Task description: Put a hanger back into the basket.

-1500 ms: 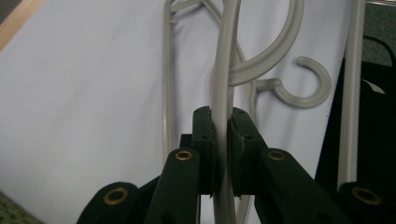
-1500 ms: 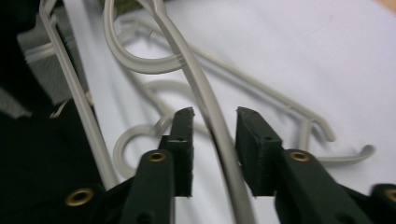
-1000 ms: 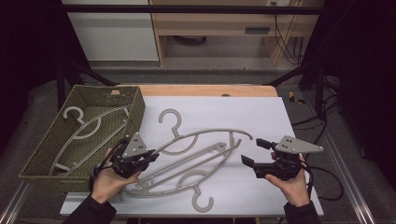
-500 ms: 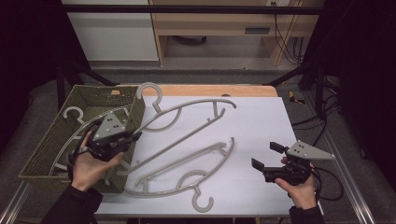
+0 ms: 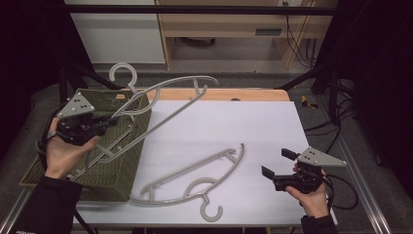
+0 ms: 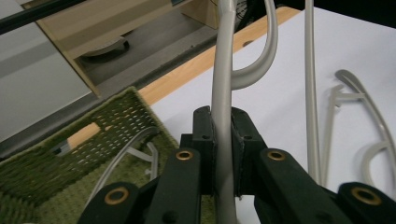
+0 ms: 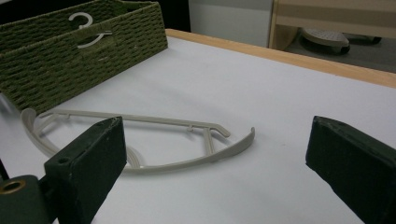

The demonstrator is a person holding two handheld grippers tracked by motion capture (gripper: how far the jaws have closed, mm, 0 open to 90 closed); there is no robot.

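Your left gripper point(image 5: 108, 122) is clamped on a grey hanger point(image 5: 165, 105), its pads pressed on the hanger's thin arm, as the left gripper view shows close up point(image 6: 223, 140). You hold that hanger in the air, tilted: its lower end is over the green basket point(image 5: 114, 187) at the tabletop's point(image 5: 272, 122) left edge, its hook point(image 5: 119, 74) points up and away from you, and its far end reaches out above the back of the tabletop. More hangers lie inside the basket beneath your left hand point(image 5: 65, 151).

Your right gripper point(image 5: 275, 163) sits low near the tabletop's front right corner. Its jaws have just been opening and now stand wide apart with nothing between them.

A second hanger point(image 5: 195, 178) lies flat on the white tabletop between your hands, hook toward you. In the right gripper view it point(image 7: 140, 135) lies just beyond the spread jaws, apart from them, with the basket point(image 7: 79, 51) farther back.
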